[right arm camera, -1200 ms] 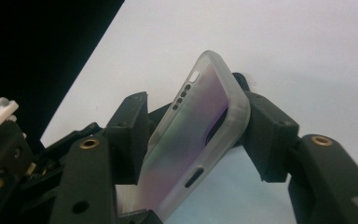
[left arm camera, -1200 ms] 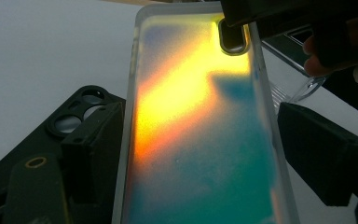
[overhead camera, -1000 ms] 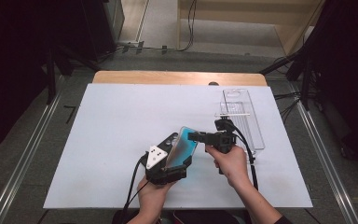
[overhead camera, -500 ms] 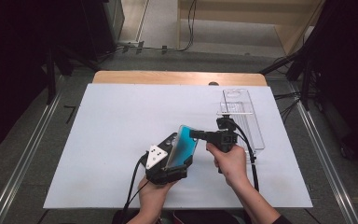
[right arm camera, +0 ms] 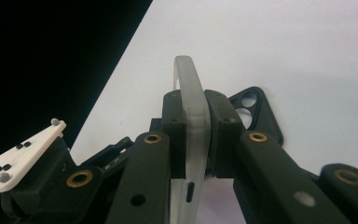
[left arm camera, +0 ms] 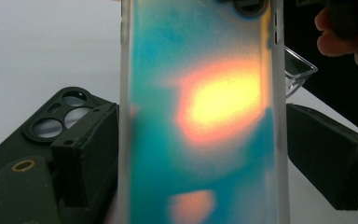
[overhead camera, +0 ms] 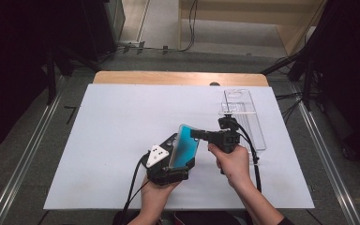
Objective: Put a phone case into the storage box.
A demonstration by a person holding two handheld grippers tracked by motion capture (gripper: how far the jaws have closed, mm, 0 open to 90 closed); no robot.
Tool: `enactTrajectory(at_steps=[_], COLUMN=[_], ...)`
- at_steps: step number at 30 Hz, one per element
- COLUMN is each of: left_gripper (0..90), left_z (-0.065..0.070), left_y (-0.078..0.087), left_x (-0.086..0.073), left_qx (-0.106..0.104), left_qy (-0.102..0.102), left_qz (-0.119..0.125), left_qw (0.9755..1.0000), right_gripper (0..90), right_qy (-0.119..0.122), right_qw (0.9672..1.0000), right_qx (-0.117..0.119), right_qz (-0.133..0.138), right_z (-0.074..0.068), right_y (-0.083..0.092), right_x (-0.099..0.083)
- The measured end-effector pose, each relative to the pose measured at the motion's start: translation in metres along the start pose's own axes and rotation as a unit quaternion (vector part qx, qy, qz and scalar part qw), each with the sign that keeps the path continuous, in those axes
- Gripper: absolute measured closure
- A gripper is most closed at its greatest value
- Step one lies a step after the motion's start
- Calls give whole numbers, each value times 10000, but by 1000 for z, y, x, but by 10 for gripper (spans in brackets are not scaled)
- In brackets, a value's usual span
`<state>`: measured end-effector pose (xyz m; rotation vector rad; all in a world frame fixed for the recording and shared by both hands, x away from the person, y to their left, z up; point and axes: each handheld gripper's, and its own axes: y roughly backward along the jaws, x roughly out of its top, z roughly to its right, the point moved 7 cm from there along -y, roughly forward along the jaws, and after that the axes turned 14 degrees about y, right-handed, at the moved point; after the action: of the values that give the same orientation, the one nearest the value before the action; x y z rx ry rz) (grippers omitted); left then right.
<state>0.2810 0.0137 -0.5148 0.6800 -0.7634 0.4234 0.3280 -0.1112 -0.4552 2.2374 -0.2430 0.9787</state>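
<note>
Right gripper (overhead camera: pixel 198 134) newly clamped on teal phone case (overhead camera: pixel 186 146); left gripper (overhead camera: pixel 180 164) gripping its sides, hands close together.

Frosted iridescent plastic phone case (overhead camera: pixel 186 145)

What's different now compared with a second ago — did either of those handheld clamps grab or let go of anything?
The right gripper has just been closing and now pinches the edge of the teal phone case between its pads. The left gripper holds the case across its width as before, tilted up off the white table. Both hands, the dark case lying beneath and the clear tray stayed put.
</note>
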Motion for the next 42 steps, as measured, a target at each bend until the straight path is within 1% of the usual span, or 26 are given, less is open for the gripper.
enactTrajectory(at_steps=[2, 3, 4, 6, 8, 11, 13, 15, 17, 18, 21, 22, 24, 25, 26, 27, 29, 30, 32, 34, 35, 36, 37, 38, 40, 42], left_gripper=[131, 131, 131, 131, 132, 132, 135, 137, 151, 158, 159, 165, 182, 211, 251, 253, 254, 254, 254, 254, 254, 254, 254, 254, 254, 271], left_z=[1, 2, 1, 1, 1, 0, -1, -1, 0, 0, -2, -3, -5, -6, -6, -7, -8, -8, -8, -9, -9, -9, -9, -9, -8, -7], left_y=[1, 1, 1, 1, 3, 4, 6, 7, 9, 10, 14, 15, 17, 19, 20, 21, 22, 23, 24, 25, 26, 27, 27, 28, 29, 30], left_x=[0, 1, 1, 1, 2, 5, 8, 11, 14, 16, 22, 24, 28, 31, 33, 36, 40, 41, 44, 47, 48, 50, 51, 52, 53, 55], left_qx=[-9, -9, -26, 0, -16, -88, -57, -81, -177, -197, -365, -369, -362, -391, -435, -458, -499, -542, -618, -730, -757, -807, -881, -959, -989, -985], left_qy=[-2, -2, -22, 44, 39, 91, 33, -55, -109, -87, -31, -43, -111, -123, -87, -89, -118, -156, -212, -280, -295, -319, -300, -317, -489, -660], left_qz=[-82, -126, -208, -335, -402, -607, -702, -803, -947, -989, -1178, -1224, -1240, -1249, -1253, -1289, -1347, -1392, -1497, -1598, -1603, -1633, -1674, -1750, -1804, -1806], left_qw=[10000, 9999, 9998, 9994, 9992, 9981, 9975, 9967, 9953, 9949, 9924, 9918, 9916, 9913, 9911, 9906, 9896, 9887, 9866, 9840, 9837, 9827, 9815, 9794, 9774, 9764], right_gripper=[773, 774, 774, 774, 773, 773, 773, 774, 773, 773, 773, 773, 773, 773, 773, 773, 773, 772, 773, 772, 772, 772, 772, 772, 772, 771], right_qy=[52, 118, 145, 215, 268, 502, 619, 697, 760, 780, 862, 924, 1048, 1108, 1137, 1179, 1361, 1440, 1668, 1805, 1870, 1911, 1965, 2007, 2068, 2138], right_qw=[10000, 9999, 9998, 9995, 9992, 9978, 9967, 9960, 9954, 9953, 9949, 9944, 9934, 9928, 9926, 9923, 9901, 9890, 9855, 9833, 9822, 9815, 9805, 9796, 9783, 9767], right_qx=[-65, -99, -143, -234, -283, -425, -504, -545, -564, -561, -513, -492, -445, -416, -378, -350, -311, -321, -307, -216, -185, -138, -79, -37, 86, 159], right_qz=[19, 38, 32, 42, 77, 122, 156, 152, 139, 131, 131, 140, 169, 166, 171, 168, 146, 123, 95, 71, 57, 36, 25, 17, 29, 10], right_z=[0, 0, 1, 1, 2, 2, 1, 1, 1, 1, 0, 0, 0, 0, 0, -1, -2, -2, -4, -6, -6, -6, -7, -7, -7, -6], right_y=[2, 3, 4, 6, 8, 11, 13, 14, 15, 15, 18, 19, 22, 23, 25, 25, 26, 27, 28, 30, 30, 31, 32, 33, 34, 35], right_x=[1, 2, 2, 3, 4, 6, 7, 7, 6, 6, 6, 6, 6, 6, 6, 6, 5, 5, 4, 3, 2, 2, 1, 0, -1, -3])
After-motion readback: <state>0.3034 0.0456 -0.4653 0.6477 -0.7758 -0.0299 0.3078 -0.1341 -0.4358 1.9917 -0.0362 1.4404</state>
